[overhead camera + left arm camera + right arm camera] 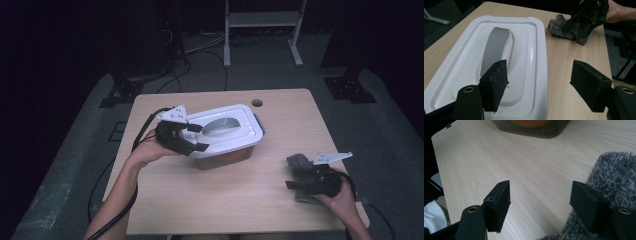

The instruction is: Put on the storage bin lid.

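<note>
On the table (240, 200) sits a white-lidded box (227, 132), left of centre, its grey handle (495, 48) lying flat. The left tongs (194, 138) hover at the lid's near-left corner, jaws apart and empty. A grey cloth (298, 165) lies near the right edge; the right tongs (292, 186), jaws apart, rest beside it.

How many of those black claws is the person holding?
2. The left black claw hovers, open, over the white plastic box lid; the right black claw rests open by the grey fuzzy cloth.
</note>
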Demonstrator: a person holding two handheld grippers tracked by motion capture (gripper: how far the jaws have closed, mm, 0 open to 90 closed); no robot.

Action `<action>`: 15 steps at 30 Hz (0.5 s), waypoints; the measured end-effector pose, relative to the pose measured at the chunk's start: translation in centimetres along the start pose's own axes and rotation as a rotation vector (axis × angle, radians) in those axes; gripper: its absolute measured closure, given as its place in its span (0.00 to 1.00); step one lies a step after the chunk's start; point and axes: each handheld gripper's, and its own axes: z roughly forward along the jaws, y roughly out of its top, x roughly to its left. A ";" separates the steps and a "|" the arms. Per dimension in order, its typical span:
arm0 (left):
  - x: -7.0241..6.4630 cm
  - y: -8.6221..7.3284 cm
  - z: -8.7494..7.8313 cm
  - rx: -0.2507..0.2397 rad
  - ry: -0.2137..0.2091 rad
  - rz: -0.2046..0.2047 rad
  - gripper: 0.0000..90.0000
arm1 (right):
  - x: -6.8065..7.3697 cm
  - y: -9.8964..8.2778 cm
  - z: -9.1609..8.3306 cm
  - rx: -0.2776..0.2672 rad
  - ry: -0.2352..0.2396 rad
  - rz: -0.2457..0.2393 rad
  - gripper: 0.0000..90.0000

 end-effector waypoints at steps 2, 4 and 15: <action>-0.2 -0.2 -0.1 -0.003 0.000 0.001 0.32 | 0.0 0.0 0.0 0.000 0.000 -0.001 0.35; -0.4 -0.4 -0.2 -0.007 0.004 -0.005 0.32 | 0.0 0.0 0.0 0.001 0.000 0.001 0.35; -1.0 -1.8 -0.7 -0.005 0.018 -0.016 0.27 | 0.1 0.0 0.0 0.004 -0.003 -0.001 0.35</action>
